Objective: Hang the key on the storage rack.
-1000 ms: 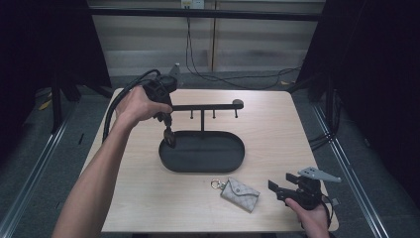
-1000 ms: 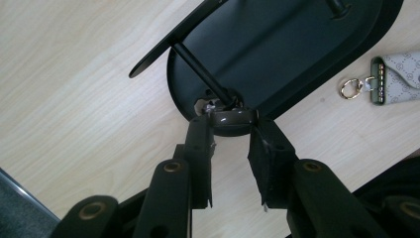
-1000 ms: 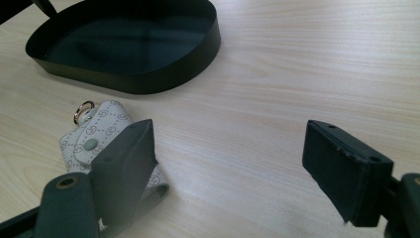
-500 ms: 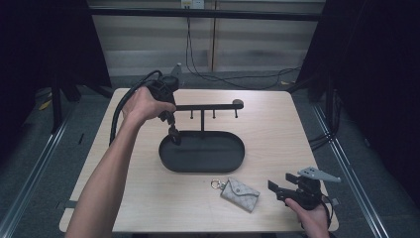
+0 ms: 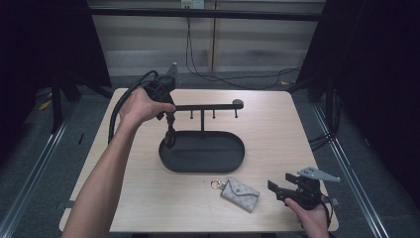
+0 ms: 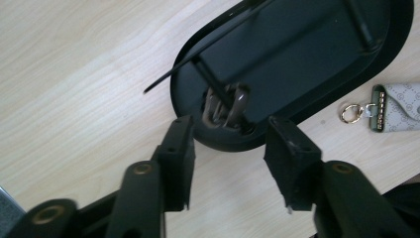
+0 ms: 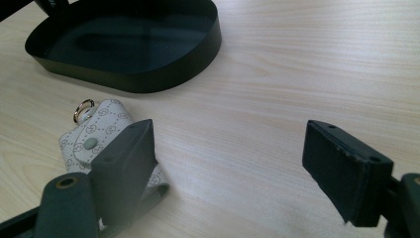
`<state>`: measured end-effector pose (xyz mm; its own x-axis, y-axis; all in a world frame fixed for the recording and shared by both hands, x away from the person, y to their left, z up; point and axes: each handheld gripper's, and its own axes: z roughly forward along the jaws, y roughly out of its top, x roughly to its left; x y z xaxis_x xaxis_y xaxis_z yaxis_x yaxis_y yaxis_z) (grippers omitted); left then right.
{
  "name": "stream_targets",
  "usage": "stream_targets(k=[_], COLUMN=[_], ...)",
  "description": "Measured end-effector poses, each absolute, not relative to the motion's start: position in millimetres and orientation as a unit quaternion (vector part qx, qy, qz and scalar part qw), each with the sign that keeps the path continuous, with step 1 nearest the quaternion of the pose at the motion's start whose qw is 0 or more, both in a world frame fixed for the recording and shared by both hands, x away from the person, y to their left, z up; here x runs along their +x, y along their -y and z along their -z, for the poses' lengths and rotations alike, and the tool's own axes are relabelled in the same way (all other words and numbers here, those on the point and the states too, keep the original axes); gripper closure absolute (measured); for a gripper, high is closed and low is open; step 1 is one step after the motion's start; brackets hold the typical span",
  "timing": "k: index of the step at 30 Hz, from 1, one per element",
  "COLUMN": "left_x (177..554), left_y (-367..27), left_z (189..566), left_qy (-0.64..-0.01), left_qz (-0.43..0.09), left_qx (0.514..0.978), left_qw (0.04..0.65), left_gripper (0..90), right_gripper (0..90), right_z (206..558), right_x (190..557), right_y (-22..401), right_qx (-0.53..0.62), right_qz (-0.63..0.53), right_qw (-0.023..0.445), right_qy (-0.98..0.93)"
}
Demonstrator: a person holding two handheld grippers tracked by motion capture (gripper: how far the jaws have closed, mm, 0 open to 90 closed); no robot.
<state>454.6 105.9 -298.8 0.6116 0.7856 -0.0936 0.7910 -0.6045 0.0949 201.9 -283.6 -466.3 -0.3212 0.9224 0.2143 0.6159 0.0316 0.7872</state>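
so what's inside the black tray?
In the left gripper view, a small brownish metal piece, maybe a clip or keys, lies at the near end of the black tray, under the hook bar. The bar's post hides part of it. The rest of the floor looks bare.

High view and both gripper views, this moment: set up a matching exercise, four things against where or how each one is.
Things:
1. left gripper
2. right gripper
3. key pouch
4. small brown item

Places or states:
A. lying on the bare wood between the tray and the near table edge
B. lying inside the tray at its end
C. open, pointing down over the tray's end
D. open, low at the table's near right corner

Pairs: 1-C, 2-D, 3-A, 4-B
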Motion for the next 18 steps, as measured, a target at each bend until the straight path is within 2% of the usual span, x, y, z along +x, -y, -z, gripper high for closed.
stream_targets(k=[8, 15, 18], left_x=[453, 436, 431], left_y=[-125, -146, -151], left_z=[299, 301, 303], left_qy=[-0.444, -0.428, -0.423], left_qz=[0.029, 0.015, 0.024], left_qx=[0.892, 0.895, 0.896], left_qw=[0.079, 0.129, 0.131], left_gripper=[44.1, 43.1, 41.3], right_gripper=[20.6, 20.6, 20.6], right_z=[467, 468, 468], right_x=[205, 204, 204], right_y=[284, 284, 285], right_qx=[0.56, 0.558, 0.559], right_qz=[-0.421, -0.418, -0.418], right_qw=[0.177, 0.182, 0.181], right_qy=[-0.691, -0.693, -0.693])
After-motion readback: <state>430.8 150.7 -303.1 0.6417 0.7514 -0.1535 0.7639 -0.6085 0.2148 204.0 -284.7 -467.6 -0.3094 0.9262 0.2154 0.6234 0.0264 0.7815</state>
